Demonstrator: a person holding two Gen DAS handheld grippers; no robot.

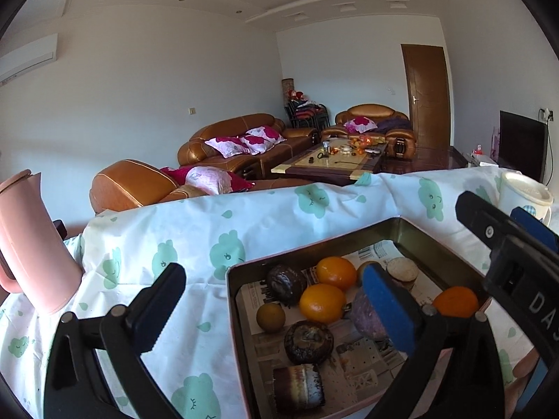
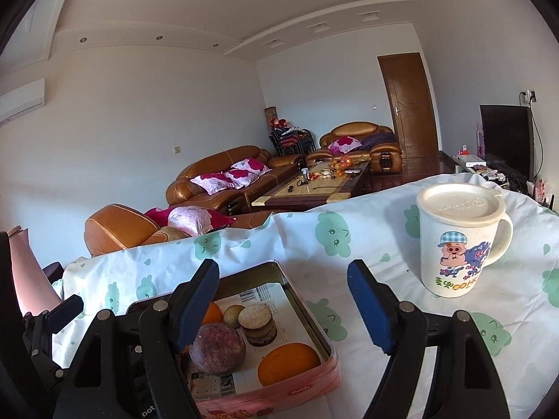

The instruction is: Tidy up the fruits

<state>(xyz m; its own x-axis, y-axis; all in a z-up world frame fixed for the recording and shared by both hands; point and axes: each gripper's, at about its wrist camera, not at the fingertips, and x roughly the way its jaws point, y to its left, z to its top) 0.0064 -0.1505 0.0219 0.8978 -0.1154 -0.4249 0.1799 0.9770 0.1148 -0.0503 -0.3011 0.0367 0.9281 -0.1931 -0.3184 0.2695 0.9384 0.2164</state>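
Observation:
A rectangular tin tray (image 1: 232,300) lined with newspaper holds several fruits: oranges (image 1: 322,303), a small brownish-green fruit (image 1: 270,317), dark shrivelled fruits (image 1: 308,341) and a purple passion fruit (image 1: 367,317). My left gripper (image 1: 276,307) is open, straddling the tray's left wall, its right pad next to the passion fruit. In the right wrist view the tray (image 2: 316,328) shows the passion fruit (image 2: 218,349), an orange (image 2: 288,363) and a round cake-like piece (image 2: 256,319). My right gripper (image 2: 283,300) is open and empty above the tray's right edge.
The table wears a white cloth with green cloud prints (image 1: 195,244). A pink jug (image 1: 31,244) stands at the left. A white lidded cartoon mug (image 2: 457,237) stands at the right. Sofas and a coffee table (image 1: 332,164) lie beyond the table's far edge.

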